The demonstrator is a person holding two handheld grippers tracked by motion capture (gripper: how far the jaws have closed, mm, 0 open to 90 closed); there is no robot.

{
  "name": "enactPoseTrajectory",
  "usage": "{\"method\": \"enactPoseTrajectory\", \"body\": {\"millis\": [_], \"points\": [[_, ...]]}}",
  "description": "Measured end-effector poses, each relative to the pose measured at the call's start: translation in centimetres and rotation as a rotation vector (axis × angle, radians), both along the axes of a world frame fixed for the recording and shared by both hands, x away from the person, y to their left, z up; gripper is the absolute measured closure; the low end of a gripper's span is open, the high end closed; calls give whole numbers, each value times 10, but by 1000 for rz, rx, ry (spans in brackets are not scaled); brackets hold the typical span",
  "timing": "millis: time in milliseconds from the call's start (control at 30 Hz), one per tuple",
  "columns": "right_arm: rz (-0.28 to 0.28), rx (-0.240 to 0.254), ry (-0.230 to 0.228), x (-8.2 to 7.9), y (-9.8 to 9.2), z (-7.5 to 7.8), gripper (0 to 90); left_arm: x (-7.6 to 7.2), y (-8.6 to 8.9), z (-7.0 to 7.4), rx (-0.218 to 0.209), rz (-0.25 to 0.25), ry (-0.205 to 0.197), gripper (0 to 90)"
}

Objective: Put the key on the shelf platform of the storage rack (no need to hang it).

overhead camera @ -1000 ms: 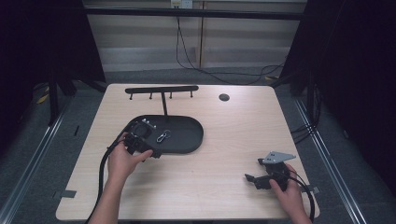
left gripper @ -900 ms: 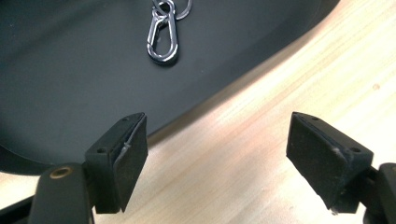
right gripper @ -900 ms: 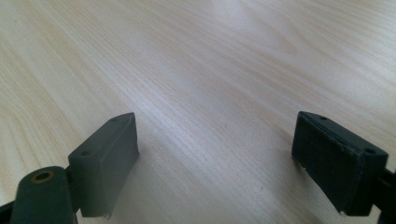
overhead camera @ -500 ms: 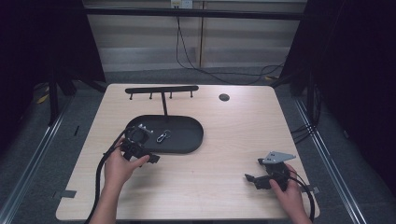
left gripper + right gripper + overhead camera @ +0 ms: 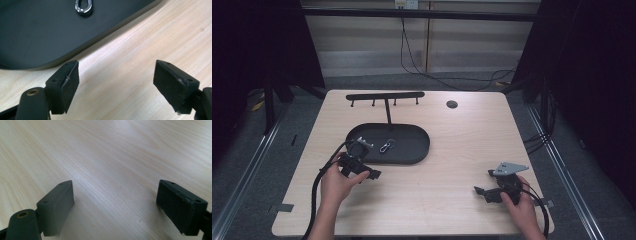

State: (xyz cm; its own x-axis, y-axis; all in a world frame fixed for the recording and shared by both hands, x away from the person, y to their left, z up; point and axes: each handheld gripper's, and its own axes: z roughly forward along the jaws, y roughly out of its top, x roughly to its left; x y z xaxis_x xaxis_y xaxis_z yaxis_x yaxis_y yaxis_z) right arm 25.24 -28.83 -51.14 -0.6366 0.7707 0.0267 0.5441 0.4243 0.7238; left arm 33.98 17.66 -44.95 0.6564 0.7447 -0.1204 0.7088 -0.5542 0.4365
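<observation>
In the high view, the left gripper [image 5: 368,172] is held over the table [image 5: 452,150] just off the near left edge of the black oval tray [image 5: 412,150]. A small metal clip [image 5: 385,146] is seen lying in the tray, left of its middle, near the gripper. A black hook rack [image 5: 385,96] is stood at the tray's far side. The right gripper [image 5: 486,192] is rested near the table's front right corner, well apart from the tray.

In the left gripper view, the jaws are spread wide over bare wood with nothing between them; the tray's rim [image 5: 105,31] and the clip [image 5: 83,6] are seen beyond.

In the right gripper view, the jaws are likewise parted and empty above the table [image 5: 112,157].
</observation>
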Motion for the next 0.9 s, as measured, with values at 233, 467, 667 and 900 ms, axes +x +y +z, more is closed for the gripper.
{"method": "enactPoseTrajectory", "body": {"millis": [233, 467, 667, 900], "points": [[0, 0, 0, 0, 0, 0, 140, -4, 5, -2, -5, 0, -8, 209], [0, 0, 0, 0, 0, 0, 139, -7, 9, -6, -2, 2, -15, 208], [0, 0, 1, 0, 0, 0, 140, -9, 13, -9, 9, -20, -19, 208], [0, 0, 0, 0, 0, 0, 139, -13, 21, -12, 12, -10, -16, 209]]}}
